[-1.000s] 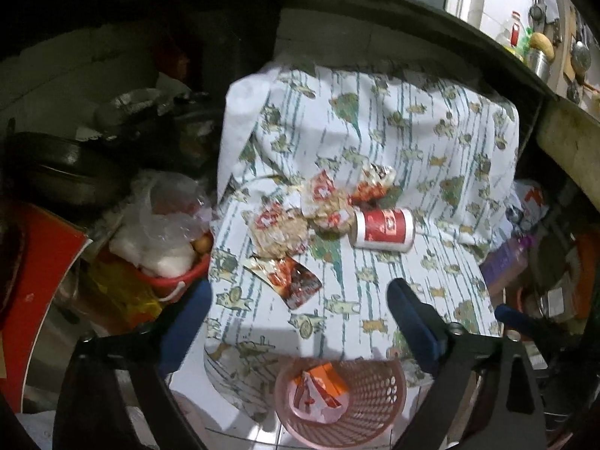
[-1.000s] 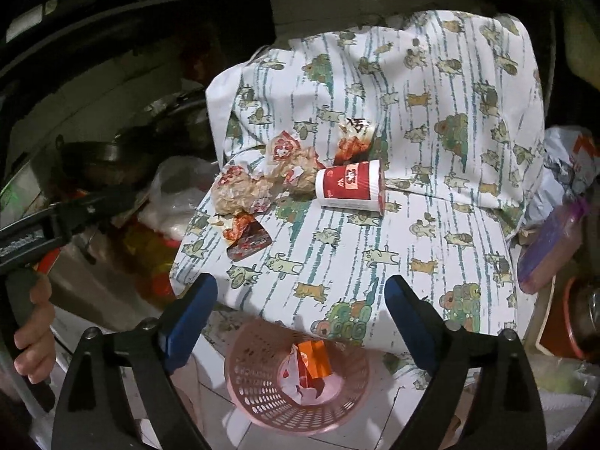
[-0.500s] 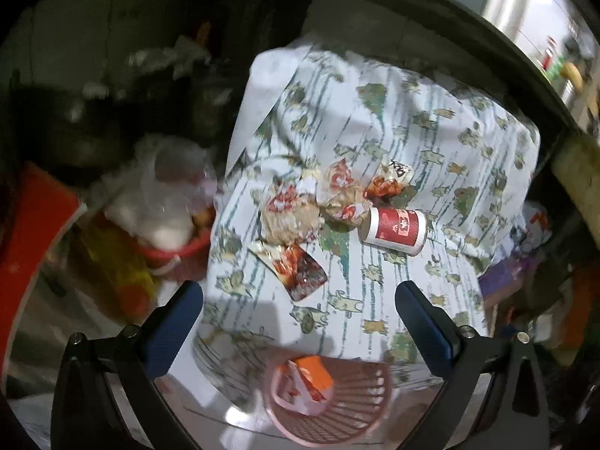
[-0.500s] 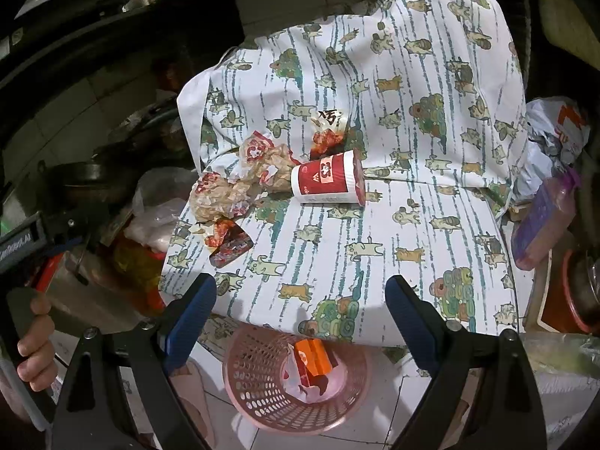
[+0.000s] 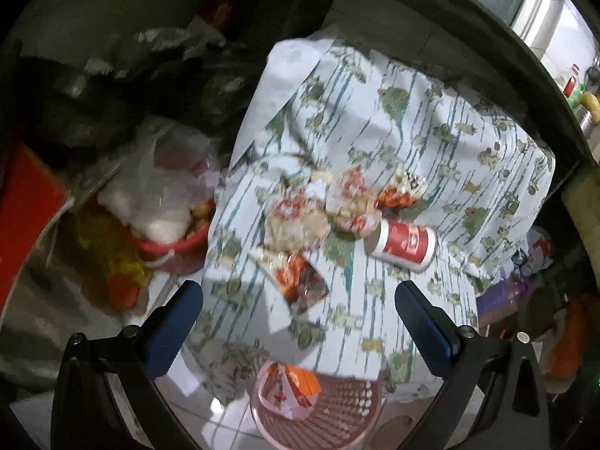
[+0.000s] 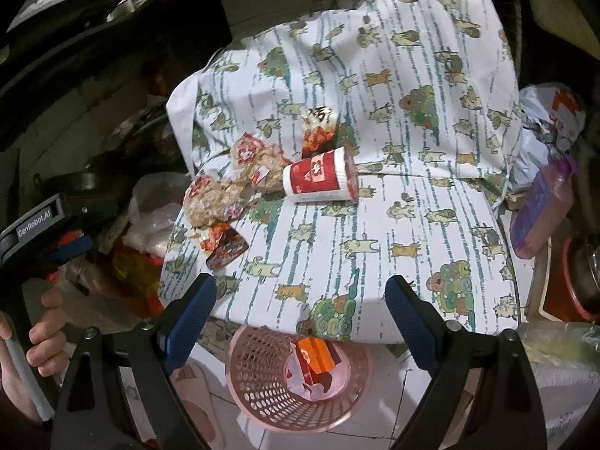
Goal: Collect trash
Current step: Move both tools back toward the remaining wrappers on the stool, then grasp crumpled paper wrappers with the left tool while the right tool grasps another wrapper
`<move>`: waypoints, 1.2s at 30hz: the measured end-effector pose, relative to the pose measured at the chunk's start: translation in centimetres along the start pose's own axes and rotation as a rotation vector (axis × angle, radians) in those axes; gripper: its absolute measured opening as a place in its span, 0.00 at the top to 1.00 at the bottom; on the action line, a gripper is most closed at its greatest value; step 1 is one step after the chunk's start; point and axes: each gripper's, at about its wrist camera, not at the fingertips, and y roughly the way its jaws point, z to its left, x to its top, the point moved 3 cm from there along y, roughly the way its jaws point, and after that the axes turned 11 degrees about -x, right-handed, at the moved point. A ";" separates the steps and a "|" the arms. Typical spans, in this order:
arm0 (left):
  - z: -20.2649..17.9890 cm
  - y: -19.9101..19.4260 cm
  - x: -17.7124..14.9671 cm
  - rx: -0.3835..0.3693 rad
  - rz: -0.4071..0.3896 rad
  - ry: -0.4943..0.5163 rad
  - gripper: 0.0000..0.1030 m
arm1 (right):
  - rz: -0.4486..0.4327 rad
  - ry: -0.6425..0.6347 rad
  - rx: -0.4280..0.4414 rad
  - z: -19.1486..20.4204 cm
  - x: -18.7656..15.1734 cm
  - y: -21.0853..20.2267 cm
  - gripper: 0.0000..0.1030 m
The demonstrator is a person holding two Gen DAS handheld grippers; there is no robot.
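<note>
Lying flat near the left edge of the cloth-covered surface (image 5: 375,322), the dark wrapper (image 5: 300,281) is sitting just ahead of the left claw (image 5: 298,298), nearer than the right claw (image 6: 300,290), both gaping empty.

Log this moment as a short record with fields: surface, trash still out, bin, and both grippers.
surface: seat draped in animal-print cloth
trash still out: red paper cup on its side; two crumpled snack bags touching to its left; small red wrapper behind the cup; flat red wrapper nearest the front edge
bin: pink mesh basket on the floor below the front edge, orange and white wrapper inside
left gripper: open, empty
right gripper: open, empty, above the cloth
</note>
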 end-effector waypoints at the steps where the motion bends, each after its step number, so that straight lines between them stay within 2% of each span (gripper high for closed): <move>1: -0.3 0.3 0.5 0.022 0.001 0.021 0.00 | 0.008 -0.001 -0.017 -0.1 0.4 0.1 0.12; 2: -0.5 0.6 1.0 0.031 0.006 0.039 0.00 | 0.035 -0.018 -0.048 0.0 0.8 0.4 0.12; 4: -1.1 1.2 1.9 0.043 0.020 0.083 0.00 | 0.064 -0.060 -0.046 0.2 2.3 0.7 0.12; 7: -2.1 2.0 3.6 0.083 0.005 0.186 0.00 | 0.013 -0.079 -0.066 0.0 5.0 0.2 0.12; 10: -2.2 3.2 4.8 0.043 0.015 0.225 0.00 | -0.033 -0.111 -0.061 0.3 8.1 0.3 0.12; 14: -0.8 5.8 6.0 0.046 0.065 0.168 0.00 | -0.058 -0.134 -0.059 0.5 11.5 2.4 0.12; 16: 0.1 7.3 6.6 0.019 0.112 0.123 0.00 | -0.054 -0.123 -0.052 0.5 12.8 4.1 0.12; 20: 1.8 9.6 7.8 -0.015 0.142 0.040 0.00 | -0.023 -0.109 -0.037 0.7 14.2 7.7 0.12; 23: 3.1 11.4 8.5 -0.008 0.177 -0.009 0.00 | 0.031 -0.138 -0.008 1.8 14.6 10.3 0.12; 26: 4.2 14.2 8.5 0.044 0.255 -0.009 0.01 | 0.054 -0.197 0.013 3.8 15.0 12.5 0.12; 28: 5.4 16.1 7.9 0.060 0.342 -0.060 0.06 | 0.075 -0.255 0.004 5.5 14.7 14.2 0.12; 30: 6.4 17.3 7.2 0.038 0.408 -0.136 0.17 | 0.107 -0.346 -0.019 7.6 14.0 16.2 0.15; 33: 7.4 17.8 7.0 -0.018 0.416 -0.245 0.18 | 0.151 -0.432 -0.010 10.1 12.9 18.4 0.20; 36: 7.6 17.6 7.5 -0.016 0.397 -0.255 0.17 | 0.205 -0.425 0.027 11.7 12.4 20.2 0.25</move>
